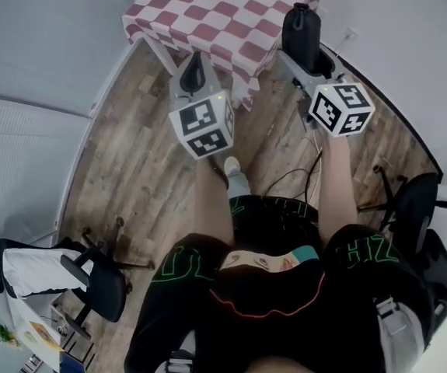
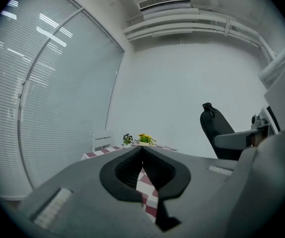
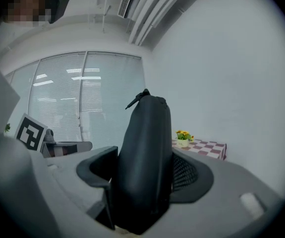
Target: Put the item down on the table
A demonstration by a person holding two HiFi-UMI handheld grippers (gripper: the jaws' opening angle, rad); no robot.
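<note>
1. At the near edge of the checkered-cloth table [image 1: 223, 10], a person stands on the wood floor [image 1: 130, 154] with a gripper in each hand.
2. Right gripper [image 3: 142, 175]: jaws clamped on a black case [image 3: 147, 133], one jaw on each side, mesh pad pressed to its right face.
3. The case stands upright with a small tab at its top. It is held in the air just off the table's right edge, not resting on the cloth.
4. Left gripper [image 2: 142, 148]: jaws pressed together, nothing between them, pointing toward the table.
5. A small pot of yellow flowers [image 2: 143, 139] sits at the far side of the table.
6. Black office chairs stand on either side of the person: one on the left [image 1: 91, 282], one on the right [image 1: 413, 204].
</note>
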